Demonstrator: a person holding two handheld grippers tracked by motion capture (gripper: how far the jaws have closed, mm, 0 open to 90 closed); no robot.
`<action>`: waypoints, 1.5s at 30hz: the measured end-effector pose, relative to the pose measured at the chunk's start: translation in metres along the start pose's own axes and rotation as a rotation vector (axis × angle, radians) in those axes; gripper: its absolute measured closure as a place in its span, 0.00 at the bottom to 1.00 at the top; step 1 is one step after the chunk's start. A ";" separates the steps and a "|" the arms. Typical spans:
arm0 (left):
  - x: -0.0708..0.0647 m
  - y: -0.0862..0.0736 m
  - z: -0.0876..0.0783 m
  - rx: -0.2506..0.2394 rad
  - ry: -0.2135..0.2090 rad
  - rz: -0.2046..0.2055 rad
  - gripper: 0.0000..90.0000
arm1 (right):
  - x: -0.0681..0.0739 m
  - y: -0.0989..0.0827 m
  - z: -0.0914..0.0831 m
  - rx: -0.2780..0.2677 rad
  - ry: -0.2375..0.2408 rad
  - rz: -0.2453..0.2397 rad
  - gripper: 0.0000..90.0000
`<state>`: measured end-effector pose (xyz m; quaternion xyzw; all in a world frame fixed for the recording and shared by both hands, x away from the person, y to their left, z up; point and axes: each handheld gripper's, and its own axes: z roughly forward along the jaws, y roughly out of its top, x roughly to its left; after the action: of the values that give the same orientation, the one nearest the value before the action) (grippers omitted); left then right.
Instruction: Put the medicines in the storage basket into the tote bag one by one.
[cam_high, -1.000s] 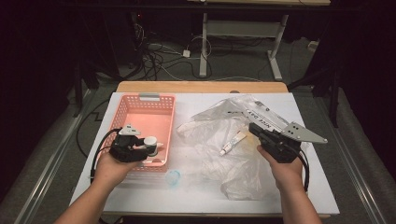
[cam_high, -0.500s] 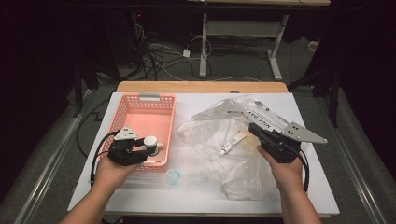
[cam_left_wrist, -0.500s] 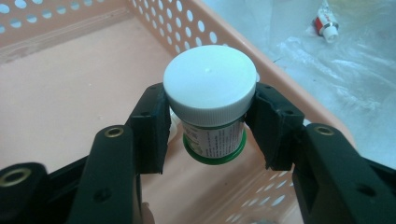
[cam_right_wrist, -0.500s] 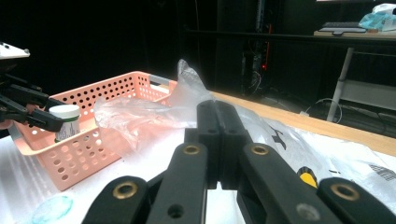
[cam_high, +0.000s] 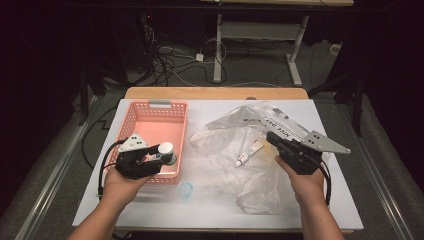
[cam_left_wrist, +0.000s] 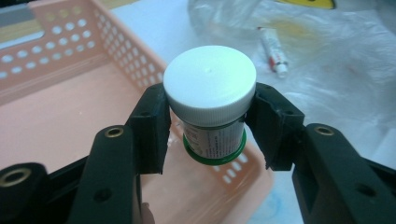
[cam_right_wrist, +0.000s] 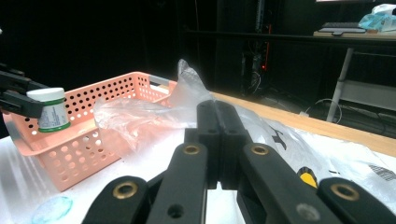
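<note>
A small jar (cam_high: 166, 149) with a white lid and a green base hangs above the near right corner of the pink basket (cam_high: 150, 106). My left gripper (cam_high: 164, 155) is shut on it, a pad on each side just under the lid (cam_left_wrist: 210, 79). In the right gripper view the jar (cam_right_wrist: 52, 109) hangs over the basket's rim (cam_right_wrist: 116, 84). My right gripper (cam_high: 272, 138) rests on the crumpled clear plastic bag (cam_high: 240, 175). Its jaws (cam_right_wrist: 218, 116) are pressed together, and I see nothing between them.
A small white tube (cam_high: 249, 152) lies on the bag, left of the right gripper, and shows as the tube (cam_left_wrist: 273, 49) beyond the jar. A small round bluish piece (cam_high: 186, 190) lies on the white table (cam_high: 350, 210) in front of the basket. Cables and desk legs stand beyond the far edge.
My left gripper has lifted the jar a little and carried it slightly right, over the basket's corner. The right gripper has stayed in place.
</note>
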<state>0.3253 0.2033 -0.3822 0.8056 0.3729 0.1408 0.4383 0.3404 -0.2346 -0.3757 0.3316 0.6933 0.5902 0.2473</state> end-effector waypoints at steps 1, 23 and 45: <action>-0.004 0.002 0.000 -0.004 -0.007 0.008 0.55 | 0.000 0.000 0.000 0.001 0.001 0.001 1.00; -0.062 0.032 0.073 0.038 -0.135 0.076 0.55 | -0.001 0.002 -0.004 -0.012 0.003 -0.004 1.00; -0.090 0.050 0.144 0.047 -0.099 0.112 0.55 | 0.001 0.002 -0.003 -0.011 0.015 -0.010 1.00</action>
<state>0.3681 0.0346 -0.4158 0.8412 0.3082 0.1165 0.4287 0.3381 -0.2360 -0.3727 0.3224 0.6936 0.5951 0.2467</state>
